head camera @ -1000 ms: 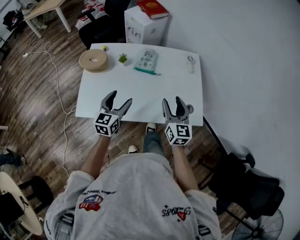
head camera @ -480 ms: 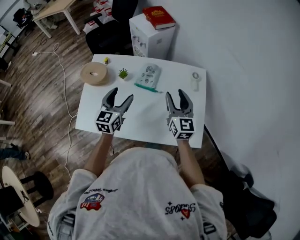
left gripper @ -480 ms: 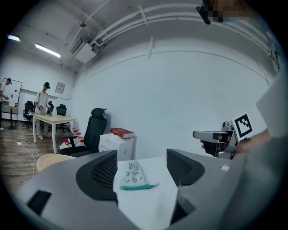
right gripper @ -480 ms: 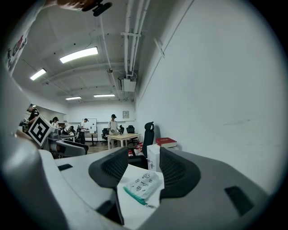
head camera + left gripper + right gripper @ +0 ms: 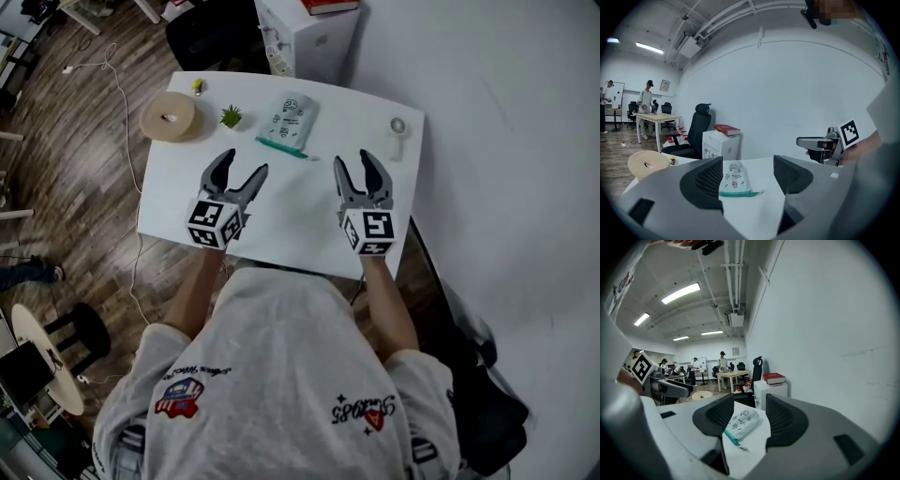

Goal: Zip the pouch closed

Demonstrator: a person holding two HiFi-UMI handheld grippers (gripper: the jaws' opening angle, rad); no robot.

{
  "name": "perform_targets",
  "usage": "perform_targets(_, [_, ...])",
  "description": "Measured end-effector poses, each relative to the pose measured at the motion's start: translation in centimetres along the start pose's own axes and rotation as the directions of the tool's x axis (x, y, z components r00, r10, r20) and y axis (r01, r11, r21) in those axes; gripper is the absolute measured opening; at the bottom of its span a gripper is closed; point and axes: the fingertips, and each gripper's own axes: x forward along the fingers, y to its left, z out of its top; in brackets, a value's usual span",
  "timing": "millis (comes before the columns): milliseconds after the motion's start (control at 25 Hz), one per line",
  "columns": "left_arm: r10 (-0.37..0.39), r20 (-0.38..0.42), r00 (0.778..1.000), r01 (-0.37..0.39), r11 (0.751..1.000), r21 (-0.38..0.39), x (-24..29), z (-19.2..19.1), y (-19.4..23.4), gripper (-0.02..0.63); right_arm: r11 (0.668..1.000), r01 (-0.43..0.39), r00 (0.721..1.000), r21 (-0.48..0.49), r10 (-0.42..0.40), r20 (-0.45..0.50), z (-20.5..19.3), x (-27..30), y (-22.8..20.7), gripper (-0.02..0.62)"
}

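On the white table [image 5: 309, 211], far side: pouch [image 5: 287, 117] lying flat, teal zipper edge [image 5: 281, 147] turned toward the person. Left gripper [image 5: 242, 164] held over the table just short of that edge, fingers spread apart, nothing between them, pouch not touched. Right gripper [image 5: 354, 159] level with it, off to the pouch's right, fingers likewise apart and empty. Left gripper view: pouch [image 5: 733, 179] shows in the gap between the pads but lies beyond them. Right gripper view: pouch [image 5: 743, 423] ahead, slightly left in the gap, clear of both pads. Left of the pouch: small plant [image 5: 231, 116], tape roll [image 5: 169, 116]. Little fan [image 5: 398, 127] near the table's right edge.
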Motion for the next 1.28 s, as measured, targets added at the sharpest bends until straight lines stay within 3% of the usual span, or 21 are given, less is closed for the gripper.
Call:
perform_targets(200, [-0.039,-0.058,0.998,0.038,0.999,-0.015,2.4,-2.8,-0.6,0.331,0.997,-0.040,0.996,-0.058,0.036,-0.082,-4.0,1.9,-0.8,0.202])
perform_targets(560, [-0.002,-0.113,0.994,-0.004,0.999,-0.053,1.9,-6.4,1.4,0.331,0.962,-0.195,0.952,-0.189,0.140,-0.271,-11.3,5.0,0.7,0.197])
perform_targets(720, [0.028,-0.132,0.991,-0.037,0.997,-0.070,1.0,-7.9,3.0,0.331,0.918,-0.290,0.912,-0.271,0.179,-0.368,-15.1,6.5,1.6,0.190])
perform_targets(960, [0.098,-0.131,0.986,-0.111,0.989,-0.094,-1.3,-8.8,5.5,0.331,0.822,-0.443,0.850,-0.358,0.258,-0.460,-19.4,9.0,3.1,0.183])
perform_targets(1200, [0.144,-0.142,0.979,-0.162,0.979,-0.125,-3.5,-9.9,8.0,0.331,0.770,-0.496,0.798,-0.401,0.223,-0.559,-22.3,11.4,2.9,0.155])
perform_targets(1280, [0.161,-0.150,0.975,-0.182,0.974,-0.137,-4.0,-10.6,8.8,0.332,0.737,-0.528,0.774,-0.422,0.214,-0.596,-23.4,12.0,2.7,0.141])
